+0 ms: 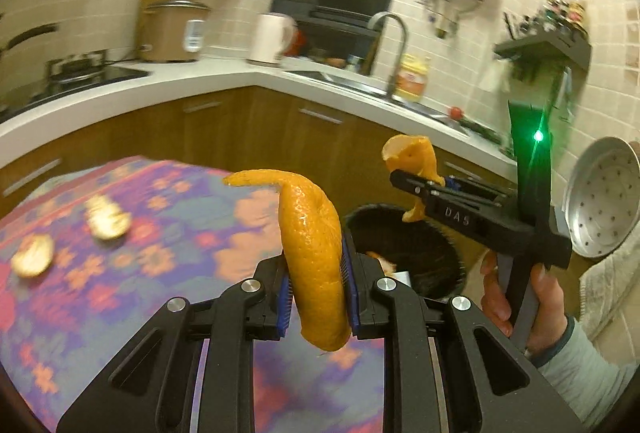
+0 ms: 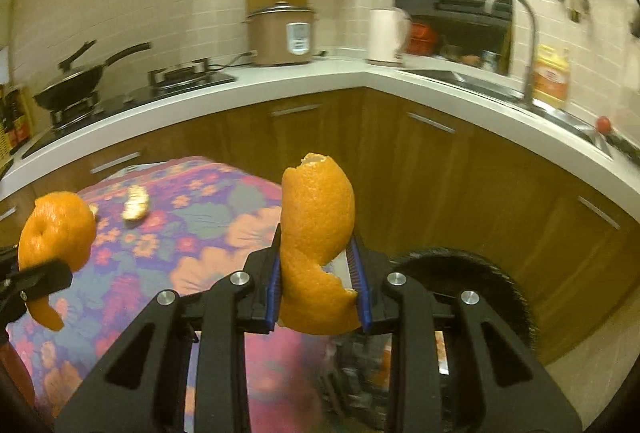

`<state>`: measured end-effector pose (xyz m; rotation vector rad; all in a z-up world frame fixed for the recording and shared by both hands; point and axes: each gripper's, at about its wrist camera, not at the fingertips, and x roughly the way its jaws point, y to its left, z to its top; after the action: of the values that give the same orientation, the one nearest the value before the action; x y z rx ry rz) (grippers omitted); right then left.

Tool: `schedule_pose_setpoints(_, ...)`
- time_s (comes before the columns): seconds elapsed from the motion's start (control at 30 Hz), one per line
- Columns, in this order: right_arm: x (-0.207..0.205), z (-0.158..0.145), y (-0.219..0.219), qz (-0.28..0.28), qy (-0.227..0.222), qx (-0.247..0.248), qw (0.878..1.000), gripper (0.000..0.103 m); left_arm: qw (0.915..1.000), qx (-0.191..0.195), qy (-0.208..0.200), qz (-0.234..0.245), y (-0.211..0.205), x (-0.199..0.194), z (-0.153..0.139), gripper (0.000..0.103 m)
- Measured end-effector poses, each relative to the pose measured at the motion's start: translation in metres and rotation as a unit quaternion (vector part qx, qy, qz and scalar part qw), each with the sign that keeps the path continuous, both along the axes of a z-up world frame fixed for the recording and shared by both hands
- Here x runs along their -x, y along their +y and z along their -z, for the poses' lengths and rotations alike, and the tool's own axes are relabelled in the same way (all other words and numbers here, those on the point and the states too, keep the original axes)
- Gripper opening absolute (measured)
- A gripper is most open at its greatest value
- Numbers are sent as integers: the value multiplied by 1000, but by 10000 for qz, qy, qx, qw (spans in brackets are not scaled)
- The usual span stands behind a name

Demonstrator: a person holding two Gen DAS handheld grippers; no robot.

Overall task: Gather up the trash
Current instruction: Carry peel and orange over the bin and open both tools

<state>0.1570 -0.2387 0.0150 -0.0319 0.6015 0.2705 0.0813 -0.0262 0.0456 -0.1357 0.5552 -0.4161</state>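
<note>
The left tongs (image 1: 316, 277) are clamped narrowly on a long orange peel (image 1: 316, 257); the right tongs (image 2: 318, 285) pinch a curled orange peel (image 2: 316, 233), with the black bin (image 2: 480, 281) just beyond them.

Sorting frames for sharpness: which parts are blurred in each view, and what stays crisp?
Left wrist view: the orange peel between the fingers is sharp, while the peel bits on the tablecloth and the counter smear. Right wrist view: its peel is crisp, the kettle and bin blur; both bend at the edges.
</note>
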Motion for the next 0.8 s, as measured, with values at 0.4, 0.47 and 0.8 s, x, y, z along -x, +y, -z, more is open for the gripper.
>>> schedule_pose_setpoints(0.4,-35,58,-114,1027,1091,-269,9883,26,9920,-158,658,1070,-134,-82,29,19)
schedule_pose_setpoints(0.47,-40,69,-125,1115,1267,-359,9850,26,9908,-187,744,1113,-145,-93,36,19)
schedule_pose_setpoints(0.8,-56,102,-149,1270,1896,-588,9718,30,9853,-375,1179,1176,-183,-126,67,26)
